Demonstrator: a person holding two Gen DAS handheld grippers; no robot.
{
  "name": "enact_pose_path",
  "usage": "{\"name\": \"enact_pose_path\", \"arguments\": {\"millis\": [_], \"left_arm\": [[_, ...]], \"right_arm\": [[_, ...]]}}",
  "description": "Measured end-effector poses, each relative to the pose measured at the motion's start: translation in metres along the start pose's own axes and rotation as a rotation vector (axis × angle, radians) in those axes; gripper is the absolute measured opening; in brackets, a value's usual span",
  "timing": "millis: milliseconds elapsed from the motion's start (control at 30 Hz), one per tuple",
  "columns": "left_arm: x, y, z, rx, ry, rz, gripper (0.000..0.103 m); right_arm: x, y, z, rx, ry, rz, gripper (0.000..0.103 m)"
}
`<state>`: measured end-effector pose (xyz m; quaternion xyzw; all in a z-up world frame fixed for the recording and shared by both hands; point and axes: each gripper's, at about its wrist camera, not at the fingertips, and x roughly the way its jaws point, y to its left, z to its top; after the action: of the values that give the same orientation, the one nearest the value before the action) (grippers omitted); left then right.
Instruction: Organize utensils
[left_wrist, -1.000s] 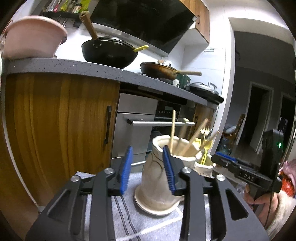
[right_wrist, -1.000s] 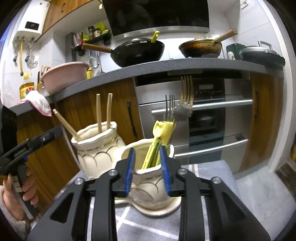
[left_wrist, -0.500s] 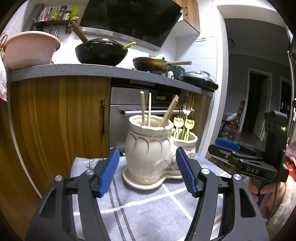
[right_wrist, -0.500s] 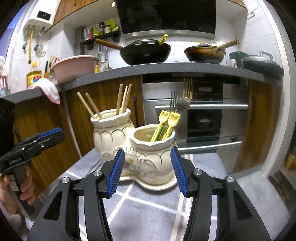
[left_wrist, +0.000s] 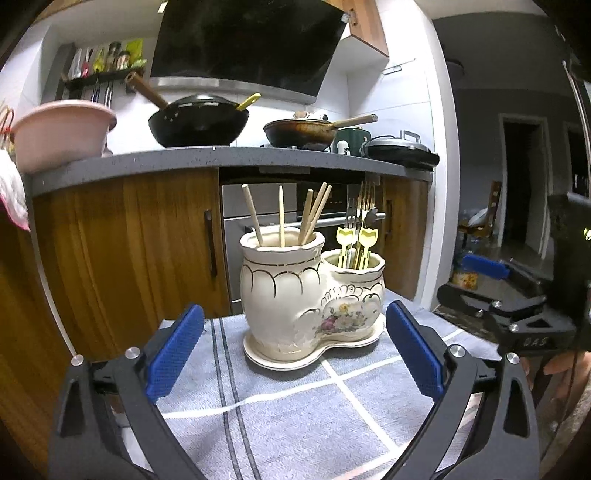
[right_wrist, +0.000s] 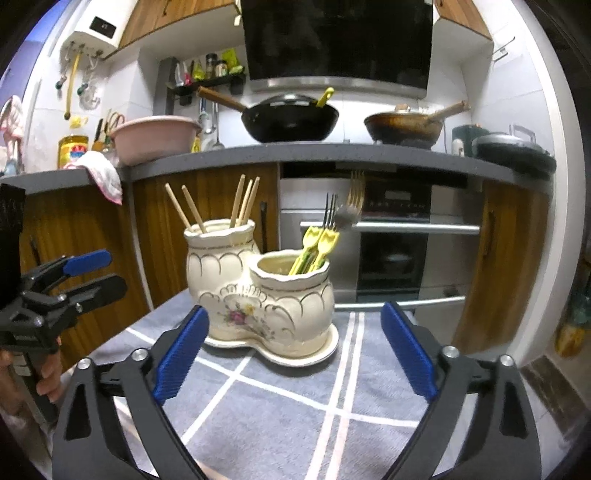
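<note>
Both tongs, left (left_wrist: 294, 349) and right (right_wrist: 294, 349), have just been opening and gape empty; the holder (left_wrist: 312, 291) (chopsticks (left_wrist: 281, 216), forks (left_wrist: 360, 206) inside) stands on the bench cloth (left_wrist: 295, 398)

Five chopsticks (left_wrist: 281, 216), two pans (left_wrist: 198, 123)

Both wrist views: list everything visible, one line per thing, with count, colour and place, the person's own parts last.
holder: one, cream double pot on a saucer, on the cloth
chopsticks: five, wooden, in the taller pot
forks: several, yellow-handled and metal, in the shorter pot
cloth: one, grey with white stripes, under the holder
wok: one, black, on the counter
pan: one, brown, right of the wok
basin: one, pink, on the counter at left
oven: one, steel, below the counter
left tongs: blue pads, just opened wide, empty
right tongs: blue pads, just opened wide, empty
</note>
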<state>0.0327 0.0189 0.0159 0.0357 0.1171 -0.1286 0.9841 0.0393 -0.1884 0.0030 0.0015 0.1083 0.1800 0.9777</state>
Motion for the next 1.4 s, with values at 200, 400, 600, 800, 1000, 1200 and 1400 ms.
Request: {"name": "enact_pose_path", "arguments": {"millis": [200,400,600,800,1000,1200,1400], "left_arm": [[0.002,-0.001,-0.002,0.018,-0.026,0.066,0.097],[0.007,0.005,-0.007,-0.004,-0.029,0.083,0.098],[0.012,0.007,-0.012,-0.007,-0.010,0.093,0.098],[0.013,0.015,-0.014,-0.048,0.001,0.117,0.098],[0.016,0.017,-0.015,-0.058,0.021,0.129,0.098],[0.017,0.017,-0.015,-0.054,0.025,0.133,0.098],[0.017,0.017,-0.015,-0.053,0.028,0.132,0.098]], "right_arm": [[-0.001,0.003,-0.001,-0.016,-0.061,-0.028,0.098],[0.007,0.008,-0.002,-0.030,-0.048,-0.021,0.098],[0.010,0.008,-0.002,-0.019,-0.034,-0.044,0.098],[0.013,0.004,-0.003,-0.001,-0.018,-0.058,0.098],[0.014,0.004,-0.004,-0.003,-0.011,-0.059,0.098],[0.016,0.005,-0.004,0.000,-0.009,-0.063,0.098],[0.016,0.004,-0.004,0.001,-0.007,-0.063,0.098]]}}
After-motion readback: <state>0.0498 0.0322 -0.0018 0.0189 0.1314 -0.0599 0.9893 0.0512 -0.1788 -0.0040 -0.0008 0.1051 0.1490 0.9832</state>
